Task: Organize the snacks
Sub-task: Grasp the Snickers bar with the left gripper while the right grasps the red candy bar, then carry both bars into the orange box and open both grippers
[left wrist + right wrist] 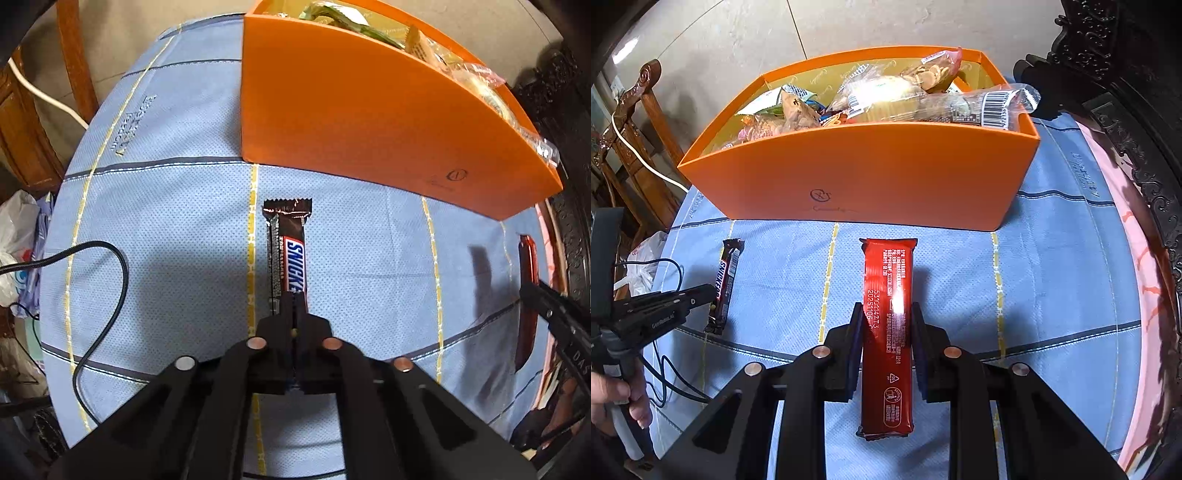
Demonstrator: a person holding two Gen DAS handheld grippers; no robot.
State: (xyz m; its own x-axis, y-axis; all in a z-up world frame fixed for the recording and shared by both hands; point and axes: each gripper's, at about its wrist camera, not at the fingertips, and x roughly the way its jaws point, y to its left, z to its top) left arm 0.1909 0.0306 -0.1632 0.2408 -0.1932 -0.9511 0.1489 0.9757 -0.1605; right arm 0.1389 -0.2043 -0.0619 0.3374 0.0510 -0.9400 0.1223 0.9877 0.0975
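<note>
Right wrist view: right gripper (pixel 886 325) clamps the glossy red foil bar (pixel 886 332); left gripper (pixel 294 306), pinched tight on the brown Snickers bar (pixel 290 254), both before the orange cardboard box (pixel 871 173). Slippery foil could slide free.

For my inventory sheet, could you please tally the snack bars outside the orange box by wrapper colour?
Brown wrapper, Snickers bar: 1
Red wrapper, red bar: 1
Total: 2

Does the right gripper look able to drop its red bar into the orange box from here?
Probably yes: the right gripper grips the red bar, and the orange box directly ahead is open-topped, though already quite full.
</note>
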